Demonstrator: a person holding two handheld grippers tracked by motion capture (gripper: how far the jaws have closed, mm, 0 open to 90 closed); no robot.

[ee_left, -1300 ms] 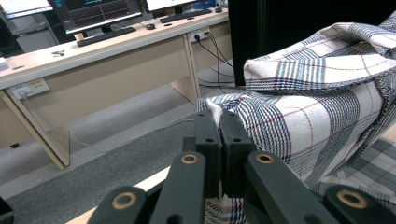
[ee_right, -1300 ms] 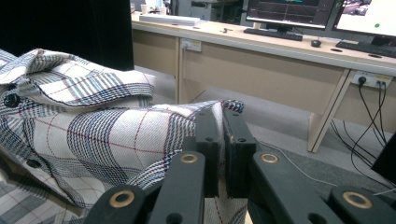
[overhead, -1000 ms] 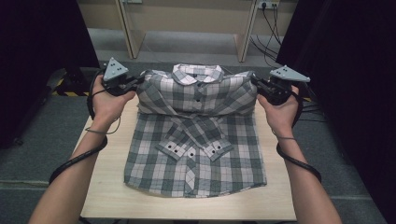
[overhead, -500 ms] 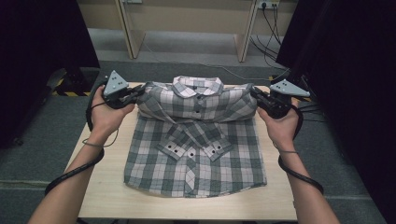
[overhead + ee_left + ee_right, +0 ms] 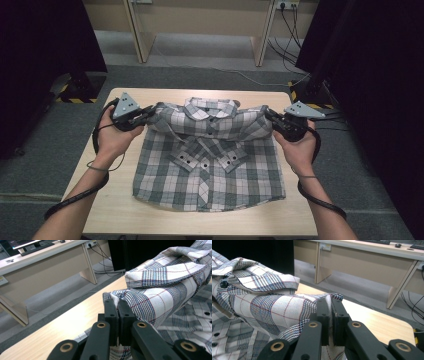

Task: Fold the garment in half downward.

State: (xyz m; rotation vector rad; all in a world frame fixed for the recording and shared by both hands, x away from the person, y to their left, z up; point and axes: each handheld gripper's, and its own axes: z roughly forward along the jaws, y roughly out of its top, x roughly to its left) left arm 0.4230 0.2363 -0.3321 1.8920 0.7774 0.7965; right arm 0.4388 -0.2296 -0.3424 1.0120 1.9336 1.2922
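Table [image 5: 125, 210]: light wooden top, bare wood showing all round the shirt; grey carpet floor around it.
Desk [image 5: 200, 20]: pale wooden desk beyond the table's far edge, seen by its legs and panel in the high view; in the left gripper view a keyboard [image 5: 37, 246] lies on top of it.
Plaid shirt [image 5: 210, 170]: grey, white and red check, buttoned, lying in the middle of the table with the collar toward the far edge and both cuffs crossed on its front. Its shoulder end is lifted off the table and hangs folded over between the two grippers.
Writing: none legible on the shirt, table or grippers.
Left gripper [image 5: 148, 112]: at the shirt's left shoulder, jaws clamped tight on a pinch of plaid cloth; the left gripper view [image 5: 117, 305] shows the fabric squeezed between the two black jaws.
Right gripper [image 5: 270, 116]: at the shirt's right shoulder, jaws likewise pressed together on the cloth; in the right gripper view [image 5: 329, 305] the fabric edge sticks up between them.
Cables [image 5: 295, 30]: dark leads on the floor beyond the table's far right corner.
Hazard tape [image 5: 75, 99]: yellow-black strip on the floor left of the table.
In the way: nothing lies on the shirt.
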